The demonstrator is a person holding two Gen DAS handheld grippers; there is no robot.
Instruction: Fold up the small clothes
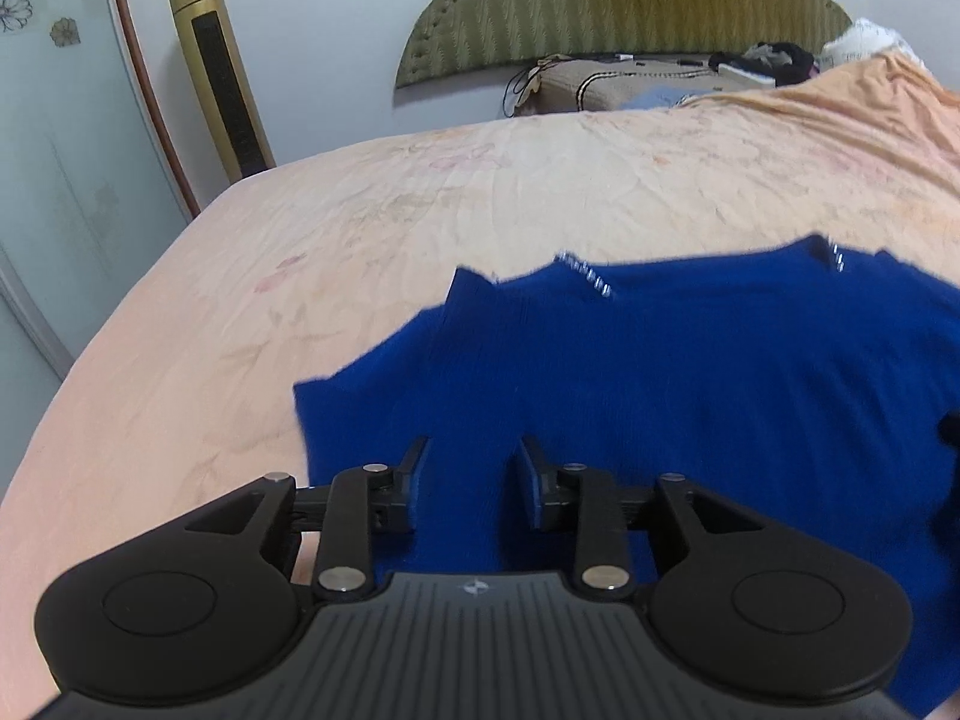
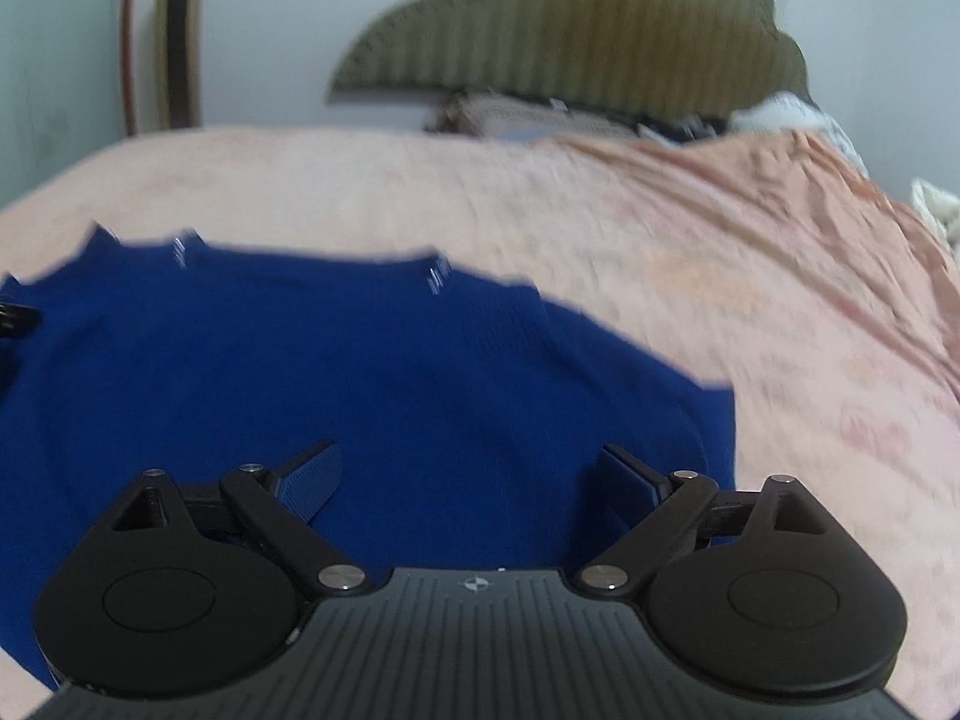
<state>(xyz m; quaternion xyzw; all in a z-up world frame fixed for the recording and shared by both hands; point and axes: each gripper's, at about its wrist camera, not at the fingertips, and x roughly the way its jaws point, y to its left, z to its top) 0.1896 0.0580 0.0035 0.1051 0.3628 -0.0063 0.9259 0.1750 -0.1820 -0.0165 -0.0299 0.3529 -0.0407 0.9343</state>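
Observation:
A royal-blue knit top (image 1: pixel 690 354) lies flat on the peach bedsheet (image 1: pixel 420 204), neckline with small silver trim away from me. My left gripper (image 1: pixel 474 456) is open, its fingers over the garment's near left part, with blue cloth showing between them. In the right wrist view the same top (image 2: pixel 300 360) fills the lower left. My right gripper (image 2: pixel 468 462) is wide open above the top's near right part. Its jaws hold nothing. The top's near hem is hidden under both grippers.
The bed's peach sheet (image 2: pixel 750 276) spreads all round the top. A green padded headboard (image 1: pixel 630 0), pillows and a pile of things (image 1: pixel 762 60) are at the far end. A gold tower fan (image 1: pixel 219 72) stands by the wall at left, next to a glass door (image 1: pixel 54 150).

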